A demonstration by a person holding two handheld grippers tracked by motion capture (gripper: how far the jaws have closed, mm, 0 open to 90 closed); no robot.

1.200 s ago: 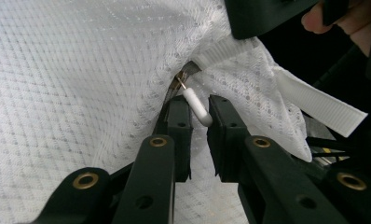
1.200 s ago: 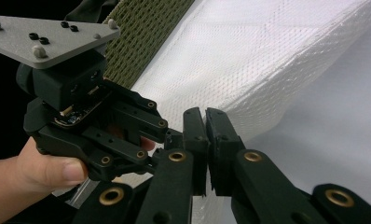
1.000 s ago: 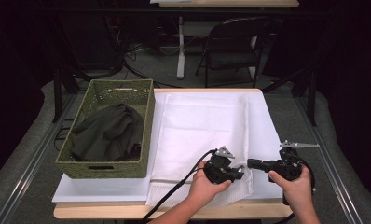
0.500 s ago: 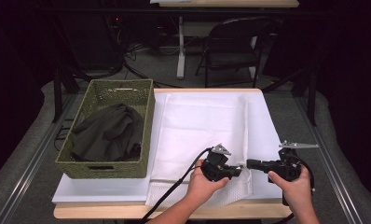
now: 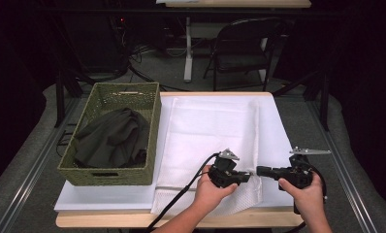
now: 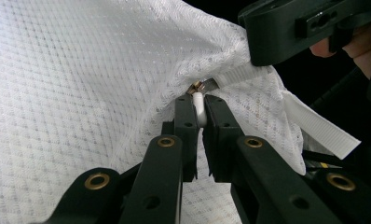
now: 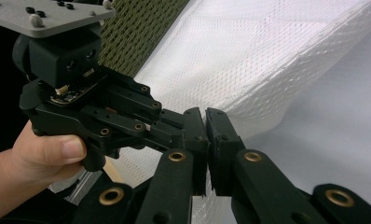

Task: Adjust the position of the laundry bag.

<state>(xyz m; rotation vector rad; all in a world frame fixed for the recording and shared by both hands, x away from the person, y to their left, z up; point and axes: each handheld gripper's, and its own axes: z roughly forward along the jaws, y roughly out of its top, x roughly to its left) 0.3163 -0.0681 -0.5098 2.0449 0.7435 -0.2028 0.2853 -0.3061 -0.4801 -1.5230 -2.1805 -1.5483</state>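
1. The white mesh bag (image 5: 213,141) lies flat across the middle of the table (image 5: 181,219), on a white sheet (image 5: 104,201). It runs from the far edge to the near one.
2. Both hands are at the bag's near right corner. The left gripper (image 5: 247,177) points right and the right gripper (image 5: 260,171) points left, so the tips meet almost nose to nose.
3. In the left gripper view, the left gripper (image 6: 201,108) is clamped nearly all the way shut on a small white zipper tab (image 6: 199,106). The tab stands up between the two pads, with the little metal slider (image 6: 197,86) just above them.
4. A white strap (image 6: 309,122) runs from that spot down to the right along the bag's edge.
5. The right gripper (image 7: 205,122) is pinched shut too. In its own view the pads sit practically together with only a thin slit between them. It looks to be holding the bag's edge, though I can't make out the fabric between the pads. From the left gripper view, its black body hangs over the corner of the mesh right where the strap starts.
6. The bag's corner is lifted and bunched a bit where the two grippers meet.
7. A green woven basket (image 5: 147,141) sits on the left side of the table, just beside the bag, with a dark cloth (image 5: 111,138) piled in it.
8. A black chair (image 5: 244,53) stands on the floor beyond the far edge.
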